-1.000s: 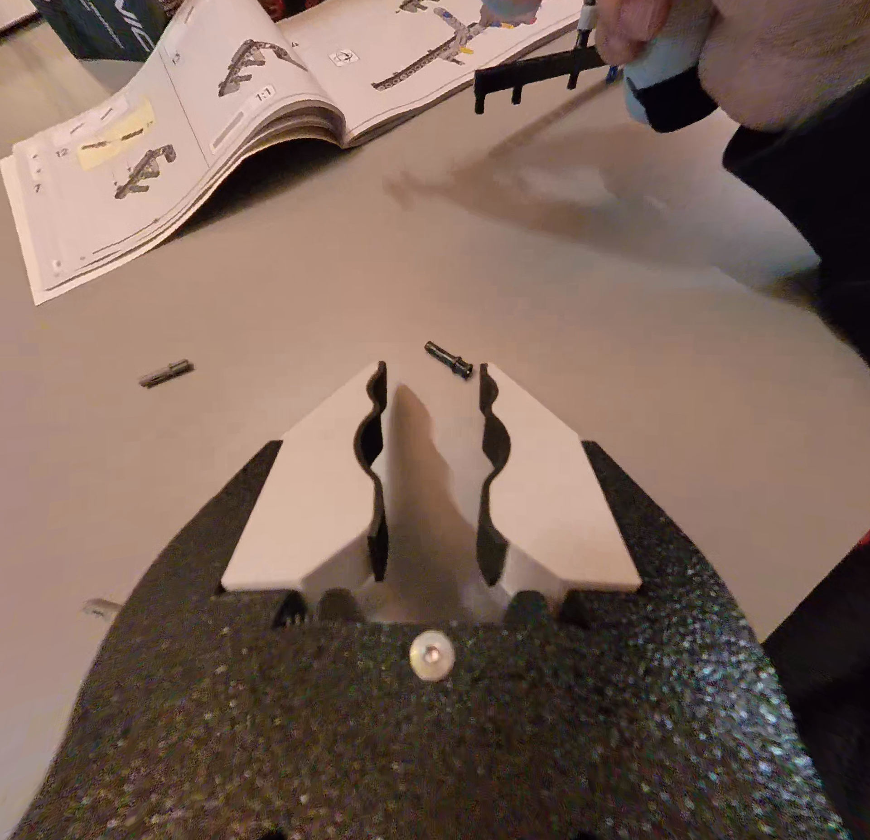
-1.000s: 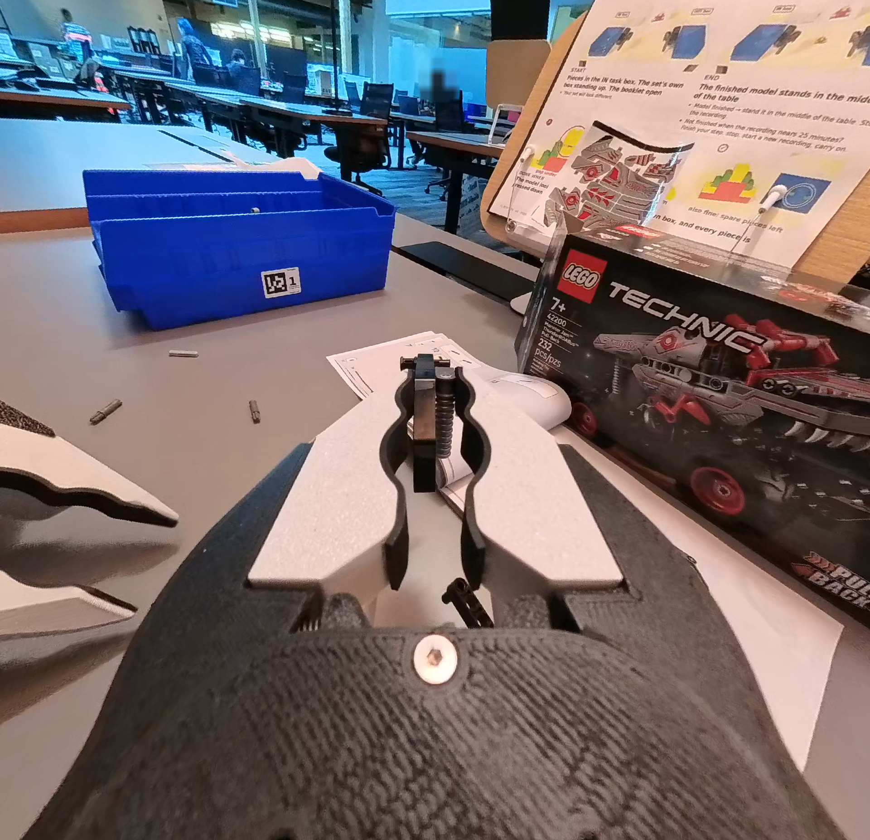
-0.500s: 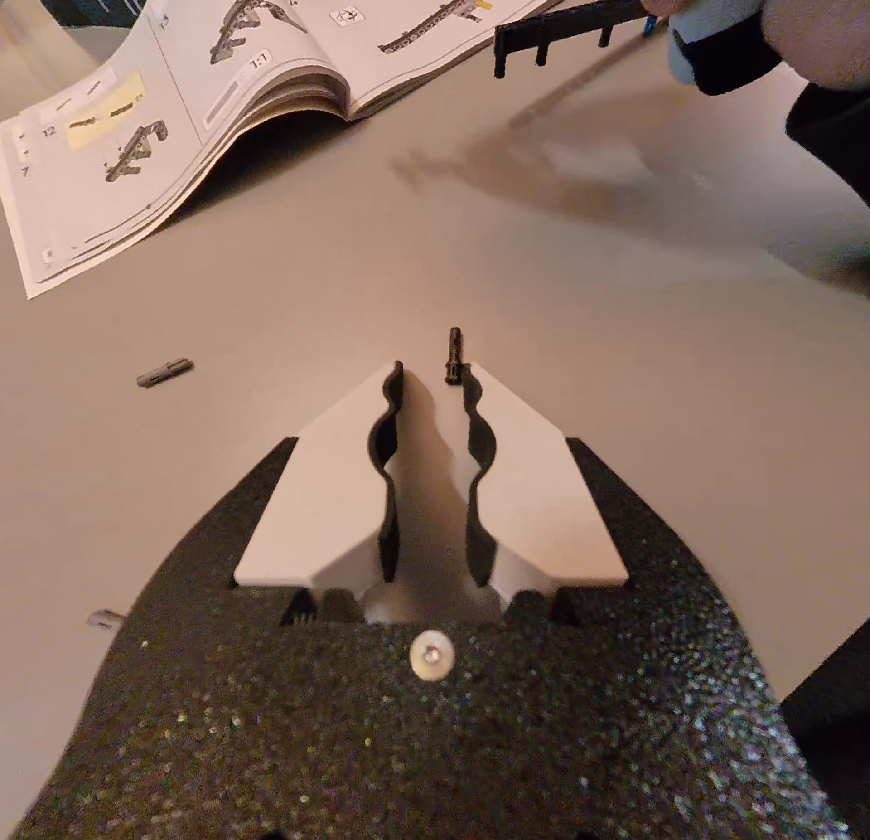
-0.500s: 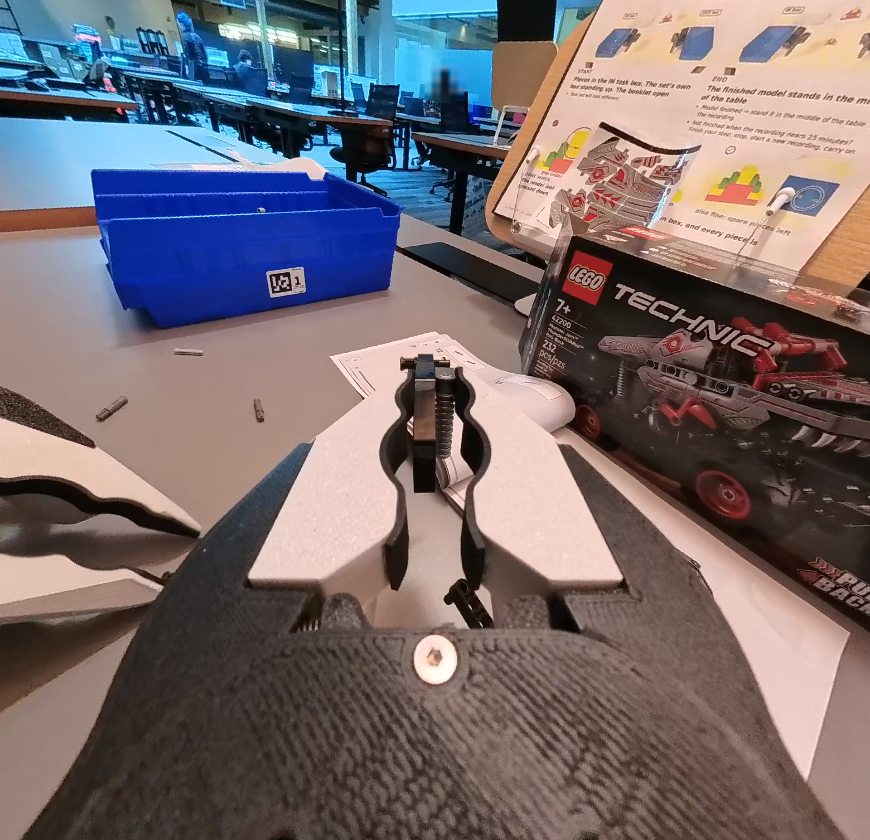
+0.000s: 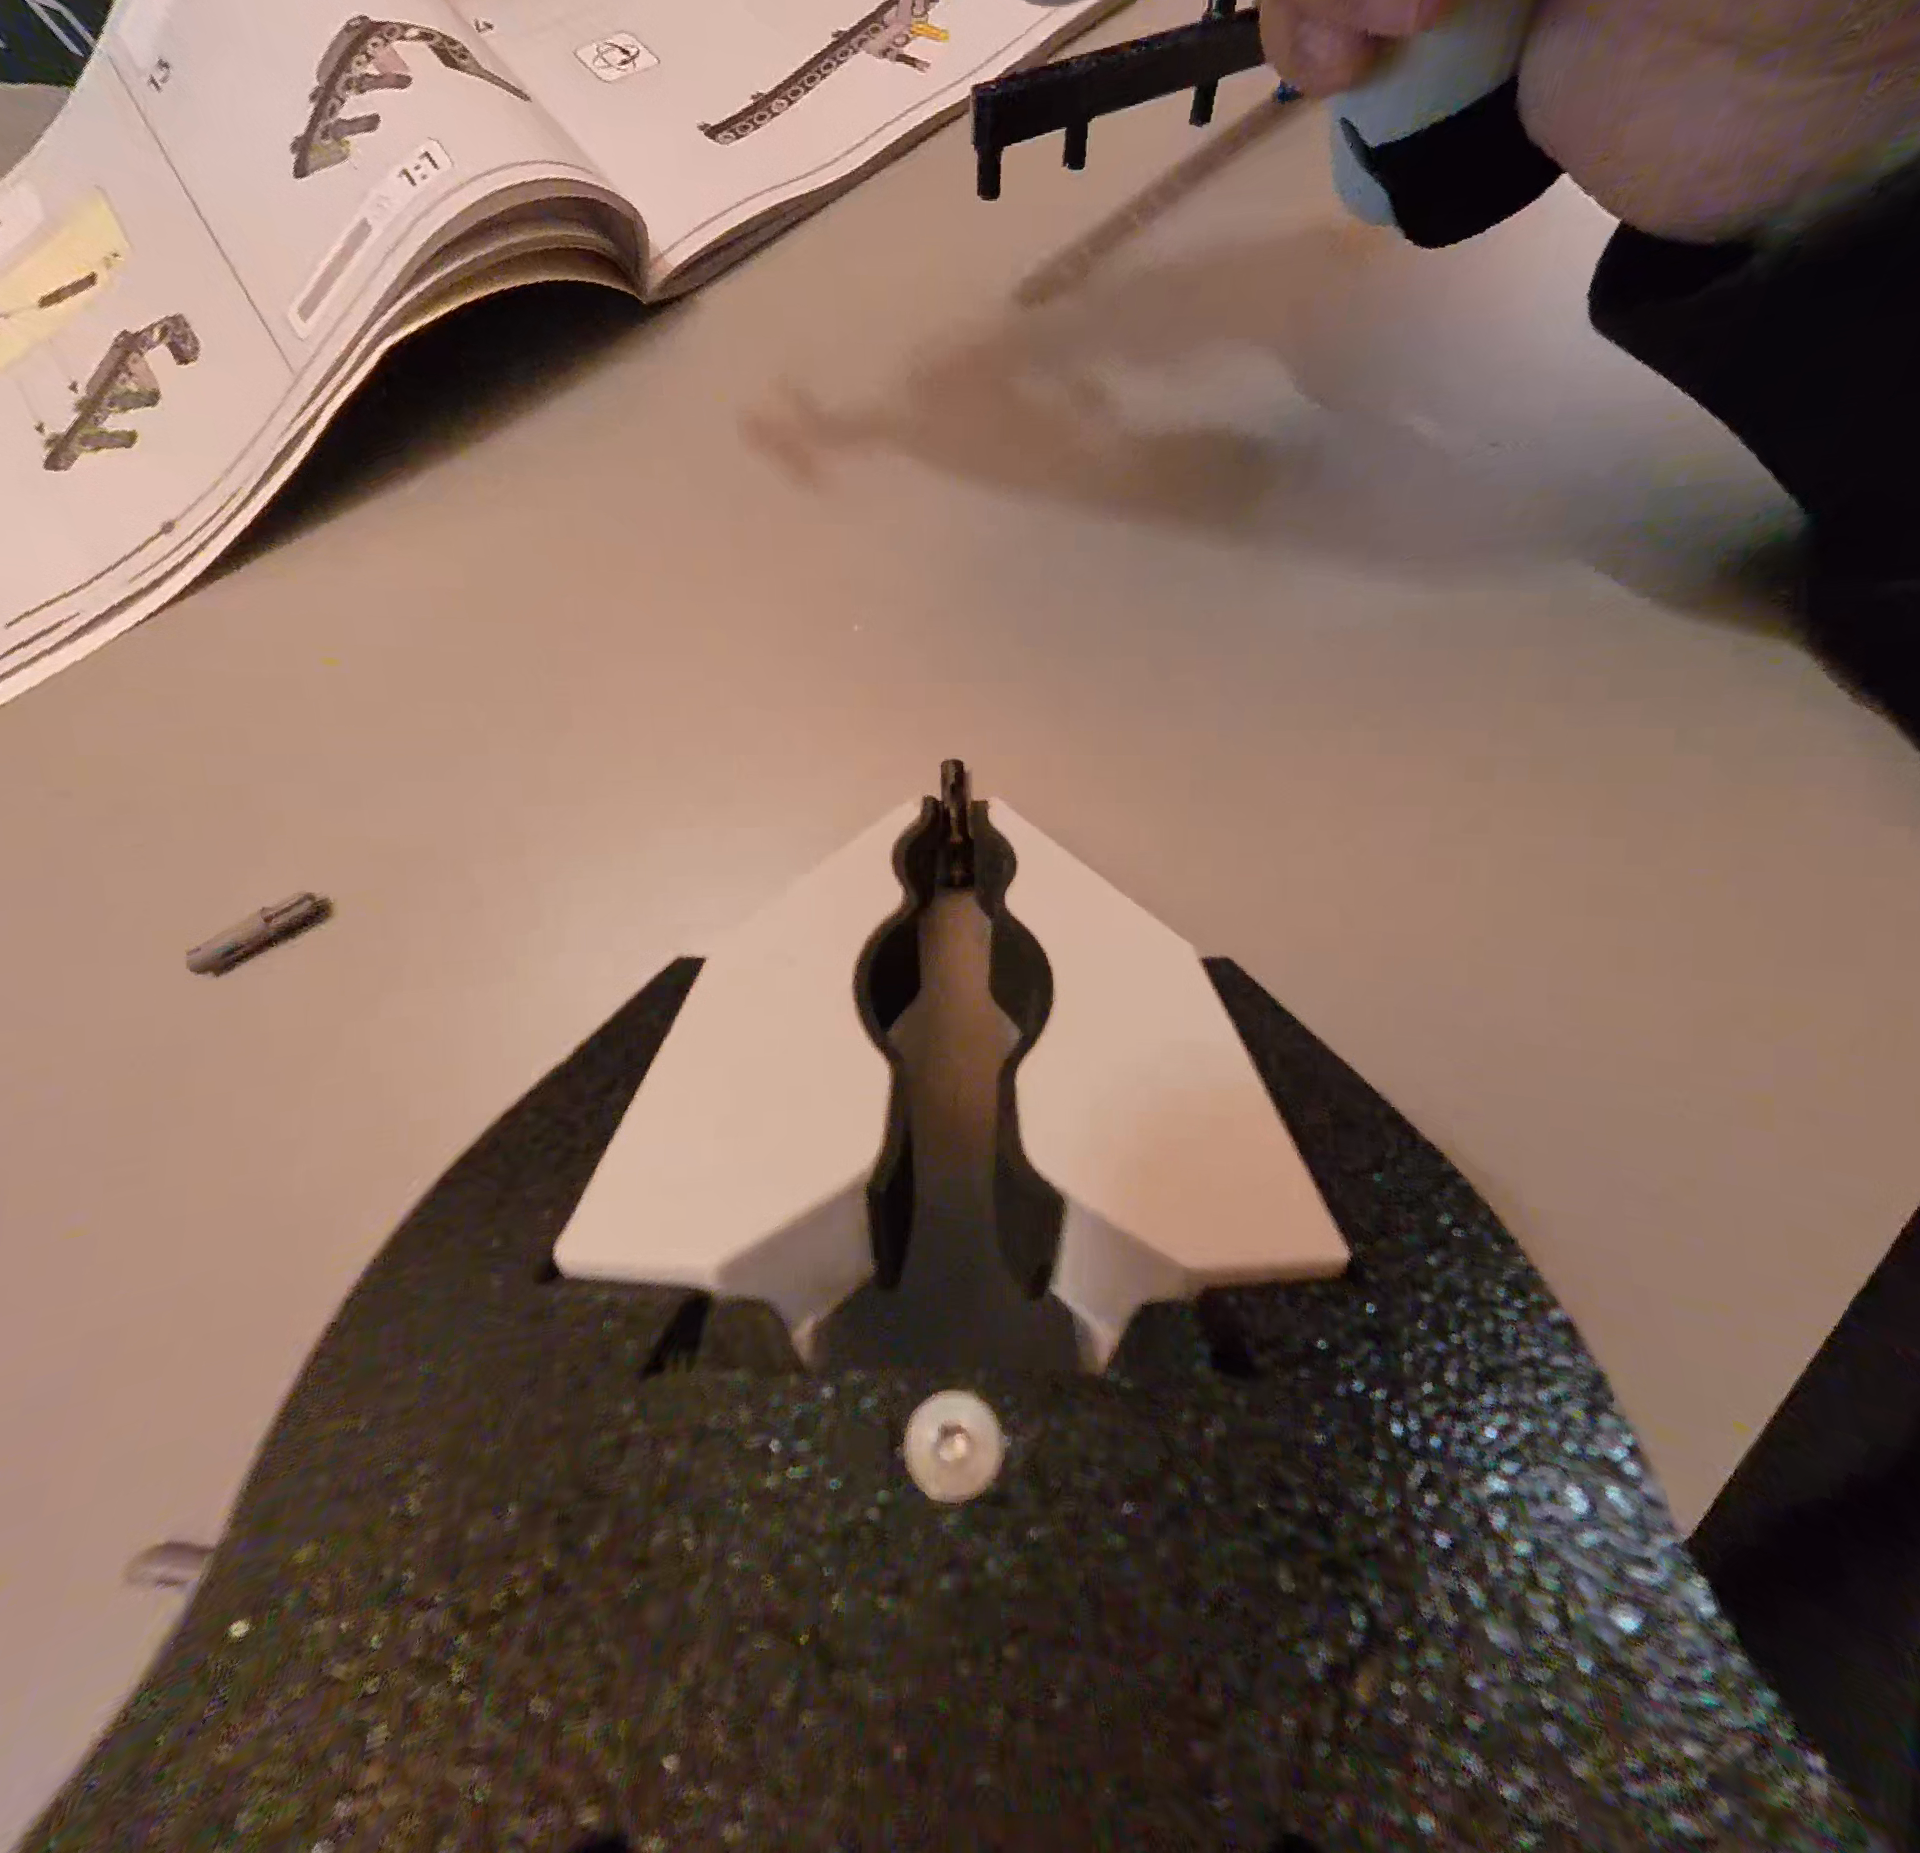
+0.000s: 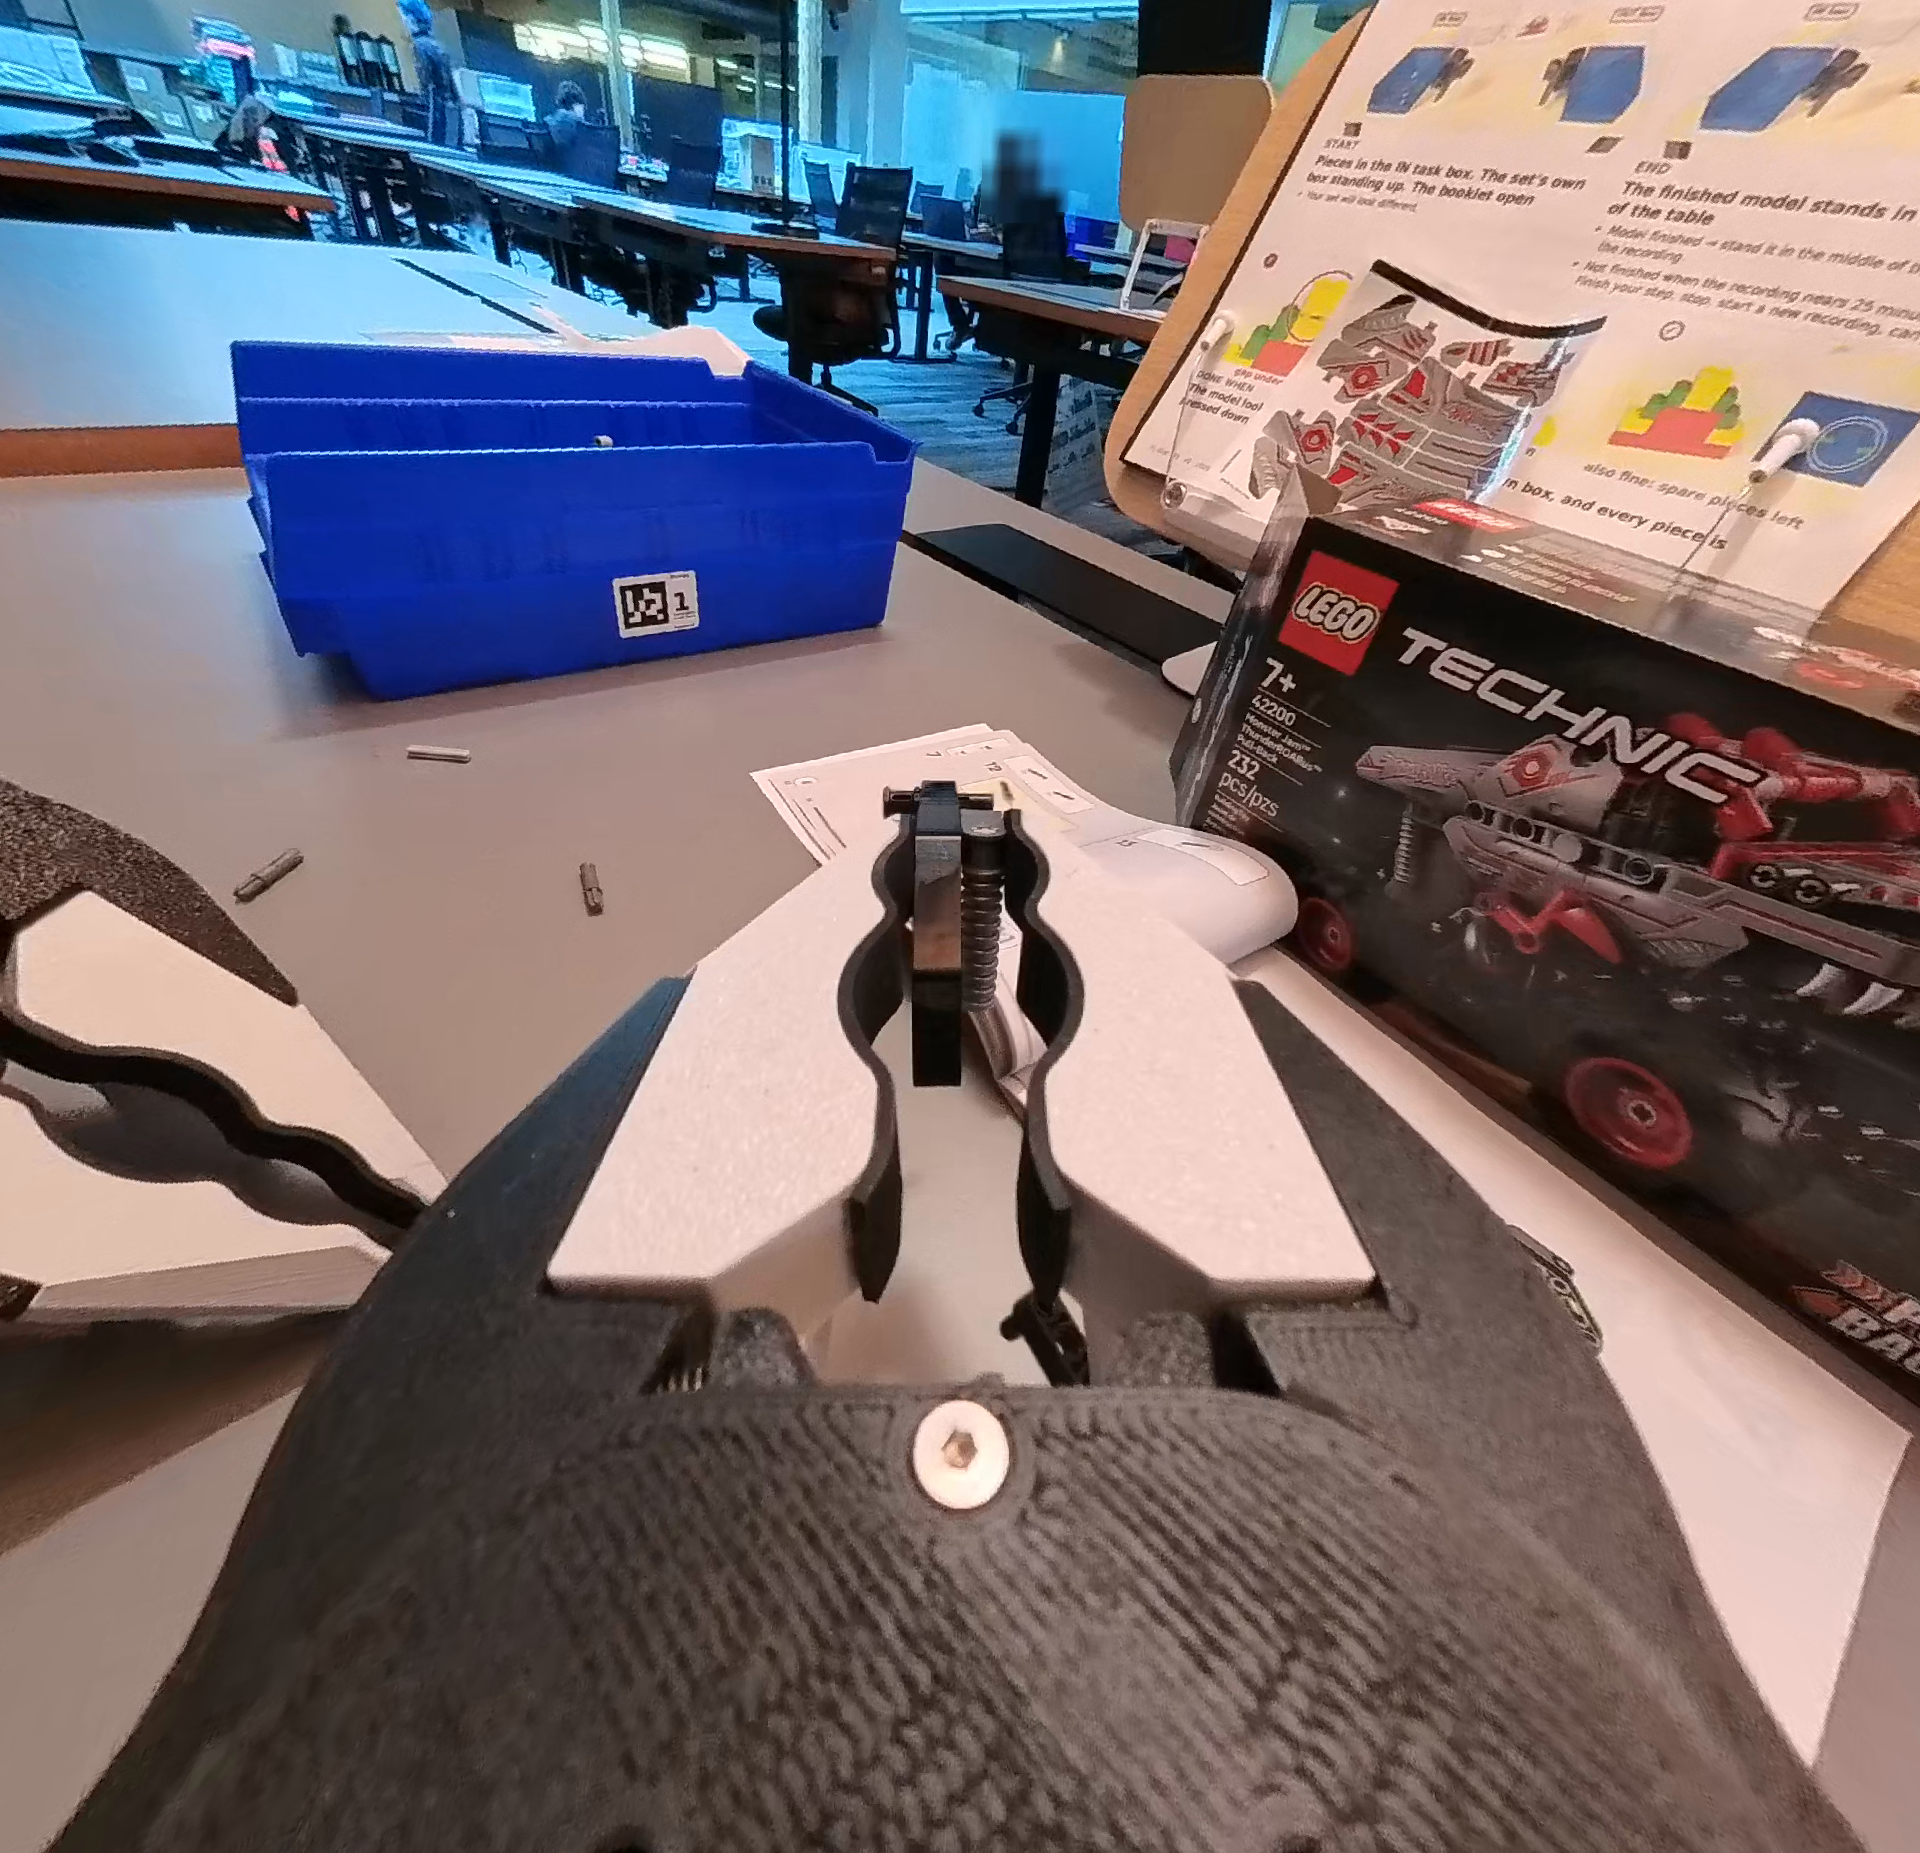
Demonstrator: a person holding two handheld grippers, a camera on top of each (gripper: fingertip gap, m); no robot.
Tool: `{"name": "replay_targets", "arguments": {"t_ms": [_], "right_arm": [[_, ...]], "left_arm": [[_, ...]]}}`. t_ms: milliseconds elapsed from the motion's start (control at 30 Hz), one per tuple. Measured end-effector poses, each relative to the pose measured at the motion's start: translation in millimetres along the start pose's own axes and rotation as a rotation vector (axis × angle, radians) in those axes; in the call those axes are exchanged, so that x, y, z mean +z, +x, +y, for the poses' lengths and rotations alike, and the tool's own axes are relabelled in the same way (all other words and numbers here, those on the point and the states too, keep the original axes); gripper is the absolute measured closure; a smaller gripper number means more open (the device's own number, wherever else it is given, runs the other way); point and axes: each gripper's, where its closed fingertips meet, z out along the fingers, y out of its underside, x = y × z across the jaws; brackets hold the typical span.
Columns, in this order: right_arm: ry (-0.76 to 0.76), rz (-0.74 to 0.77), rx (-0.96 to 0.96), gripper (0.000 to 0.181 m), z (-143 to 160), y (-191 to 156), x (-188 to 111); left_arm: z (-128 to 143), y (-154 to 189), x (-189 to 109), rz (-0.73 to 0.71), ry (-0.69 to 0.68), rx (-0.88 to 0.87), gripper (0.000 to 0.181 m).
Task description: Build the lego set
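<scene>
The left tongs (image 5: 954, 827) are clenched on a black pin (image 5: 953, 801) at their very tips, low over the surface (image 5: 1143, 660); its end pokes out ahead. The right tongs (image 6: 951, 837) grip a black beam (image 6: 935, 930) with a grey spring part beside it, held above the surface near the open booklet (image 5: 499, 120). Grey pins (image 6: 268, 873) lie loose nearby, with the blue bin (image 6: 561, 525) beyond and the box (image 6: 1621, 868) to the right.
</scene>
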Motion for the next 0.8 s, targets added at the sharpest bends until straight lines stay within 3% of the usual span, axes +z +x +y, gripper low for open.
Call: {"name": "replay_targets", "arguments": {"t_ms": [300, 433, 667, 800], "right_arm": [[-0.010, -0.079, -0.109, 0.168, 4.3, -26.7, 9.1], [0.017, -0.070, -0.153, 0.168, 3.3, -30.6, 11.3], [0.067, -0.114, -0.212, 0.168, -1.1, -51.0, 16.2], [0.100, -0.107, -0.239, 0.167, -5.8, -58.6, 18.3]], "left_arm": [[-2.1, -3.9, -1.2, 0.138, 0.011, 0.031, 0.181], [-27.4, -18.5, -19.2, 0.322, 0.191, -0.149, 0.180], [-59.7, -62.5, -50.2, 0.509, 0.452, -0.401, 0.179], [-65.6, -63.1, -51.6, 0.611, 0.478, -0.478, 0.179]]}}
